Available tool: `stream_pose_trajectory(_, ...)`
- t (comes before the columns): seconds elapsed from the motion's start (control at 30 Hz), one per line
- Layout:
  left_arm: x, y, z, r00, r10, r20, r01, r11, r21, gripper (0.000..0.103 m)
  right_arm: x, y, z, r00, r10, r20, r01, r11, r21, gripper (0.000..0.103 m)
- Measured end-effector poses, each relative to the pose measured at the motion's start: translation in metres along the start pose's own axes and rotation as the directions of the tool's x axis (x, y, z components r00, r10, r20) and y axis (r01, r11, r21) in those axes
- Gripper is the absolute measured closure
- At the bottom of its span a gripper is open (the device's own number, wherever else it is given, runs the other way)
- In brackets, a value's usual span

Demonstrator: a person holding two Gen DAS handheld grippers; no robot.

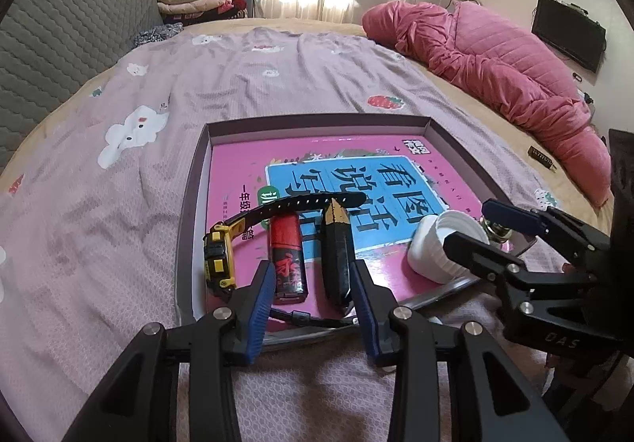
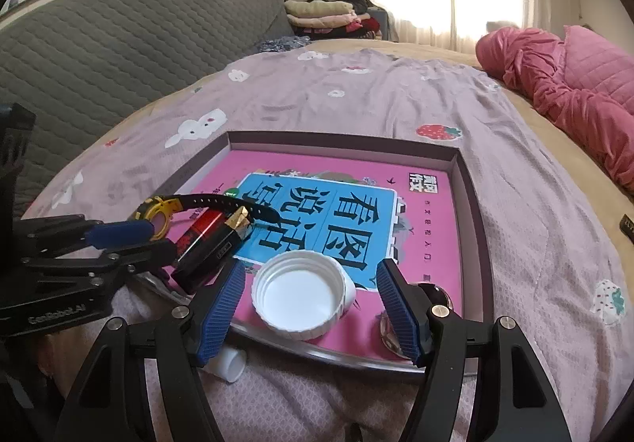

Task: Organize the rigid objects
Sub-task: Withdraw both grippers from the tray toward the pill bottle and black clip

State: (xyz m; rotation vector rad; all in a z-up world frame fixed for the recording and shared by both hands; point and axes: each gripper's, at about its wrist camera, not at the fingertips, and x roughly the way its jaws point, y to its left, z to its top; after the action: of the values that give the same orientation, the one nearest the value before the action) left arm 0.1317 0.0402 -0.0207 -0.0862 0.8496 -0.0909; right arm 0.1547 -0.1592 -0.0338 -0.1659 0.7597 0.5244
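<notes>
Black case [image 1: 337, 251] and red lighter [image 1: 287, 259] lie in the tray [image 1: 190, 204] between my released left gripper [image 1: 313, 307]; backing off carelessly could knock them. Right gripper [image 2: 313, 307] straddles the cap [image 2: 303, 293], unclenched.

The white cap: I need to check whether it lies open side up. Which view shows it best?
The right wrist view: the white cap sits whole and central, open side up, its hollow inside visible. The left wrist view shows only its ribbed side, partly hidden behind the right gripper.

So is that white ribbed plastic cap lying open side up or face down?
Open side up: the white ribbed plastic cap shows its hollow inside and rim, resting on the pink book.
</notes>
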Motion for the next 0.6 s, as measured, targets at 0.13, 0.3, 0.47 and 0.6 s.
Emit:
stream_pose_trajectory(0.13,-0.005,-0.002,-0.002,1.000,0.000,0.012,0.000,1.000,0.001,0.055,-0.005,-0.001,-0.001,1.000,-0.012,0.012,0.012,1.000,0.004,0.032)
stream_pose_trajectory(0.3,-0.009,-0.004,-0.005,1.000,0.003,0.022,-0.003,1.000,0.007,0.055,-0.015,-0.003,-0.001,0.999,-0.025,0.032,0.024,1.000,0.005,0.032)
stream_pose_trajectory(0.47,-0.015,-0.005,-0.007,0.999,0.000,0.036,0.000,1.000,0.006,0.054,-0.023,-0.005,-0.001,0.998,-0.043,0.046,0.043,0.999,0.003,0.032)
stream_pose_trajectory(0.6,-0.024,-0.002,-0.006,0.998,-0.017,0.068,0.018,1.000,-0.018,0.052,-0.030,-0.006,0.000,0.997,-0.061,0.056,0.062,0.998,-0.002,0.031)
